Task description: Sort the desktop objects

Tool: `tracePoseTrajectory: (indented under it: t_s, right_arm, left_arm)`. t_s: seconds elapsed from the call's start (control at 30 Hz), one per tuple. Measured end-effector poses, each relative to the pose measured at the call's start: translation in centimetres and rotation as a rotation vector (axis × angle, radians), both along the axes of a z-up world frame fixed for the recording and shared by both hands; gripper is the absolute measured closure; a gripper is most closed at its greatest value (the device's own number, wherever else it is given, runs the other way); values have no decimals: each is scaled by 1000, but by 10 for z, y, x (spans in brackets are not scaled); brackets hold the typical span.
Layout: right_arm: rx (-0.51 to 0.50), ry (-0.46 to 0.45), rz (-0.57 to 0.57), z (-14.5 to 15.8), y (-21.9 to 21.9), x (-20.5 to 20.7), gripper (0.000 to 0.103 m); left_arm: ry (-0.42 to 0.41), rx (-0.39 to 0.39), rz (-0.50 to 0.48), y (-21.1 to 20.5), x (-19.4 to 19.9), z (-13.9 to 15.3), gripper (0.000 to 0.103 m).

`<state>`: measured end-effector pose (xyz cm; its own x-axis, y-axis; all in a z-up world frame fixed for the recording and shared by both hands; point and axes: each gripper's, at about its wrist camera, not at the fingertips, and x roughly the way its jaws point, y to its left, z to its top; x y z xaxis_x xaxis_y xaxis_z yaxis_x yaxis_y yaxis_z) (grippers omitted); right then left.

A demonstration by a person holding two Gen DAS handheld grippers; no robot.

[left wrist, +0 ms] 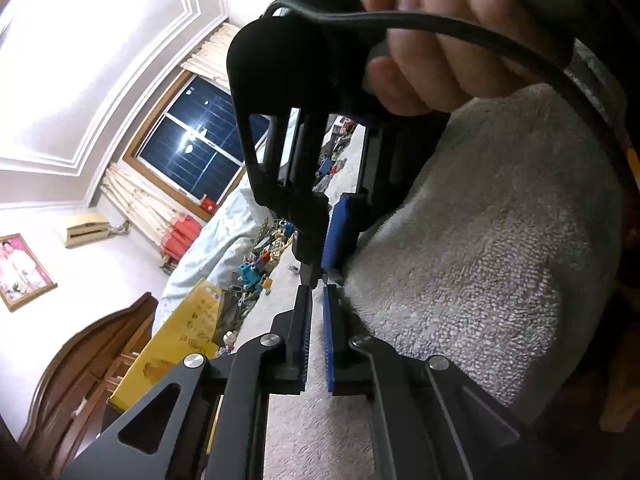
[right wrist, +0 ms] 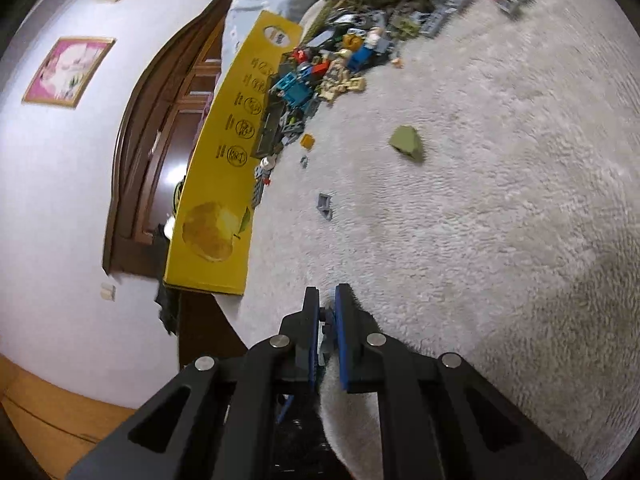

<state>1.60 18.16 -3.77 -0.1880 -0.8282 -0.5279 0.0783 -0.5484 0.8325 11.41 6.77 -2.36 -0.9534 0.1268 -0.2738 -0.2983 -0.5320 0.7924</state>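
Both my grippers, left (left wrist: 317, 292) and right (right wrist: 327, 300), are pinched closed; brick pile (right wrist: 320, 76) beside yellow box (right wrist: 224, 184), olive brick (right wrist: 406, 145) near it.

Toy brick pile (right wrist: 340, 56): far pieces were too small and smeared to tell apart; its upper part ran off the top edge. Green block (right wrist: 407, 145): blurred, shape unclear. Yellow box (right wrist: 224, 184): printing unreadable. In the left wrist view, the hand (left wrist: 424, 40) was cut off by the top edge, and the other gripper (left wrist: 320, 276) hid much of the pile behind it. Framed picture (left wrist: 22, 272): partly cropped at the left edge.
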Motion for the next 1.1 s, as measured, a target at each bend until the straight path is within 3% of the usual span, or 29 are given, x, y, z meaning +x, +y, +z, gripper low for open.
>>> tracePoseTrajectory:
  t_s: [0.23, 0.47, 0.9, 1.1]
  right_arm:
    - [-48, -41, -35, -3, 6, -3, 97]
    - [-5, 1, -27, 1, 5, -3, 97]
    - [49, 49, -5, 6, 0, 0, 97]
    - [55, 46, -15, 6, 3, -3, 97]
  left_arm:
    - [52, -68, -26, 15, 31, -10, 103]
    - [-17, -8, 5, 7, 21, -5, 103]
    - [44, -52, 20, 24, 54, -17, 101]
    - [14, -46, 44, 26, 45, -11, 101]
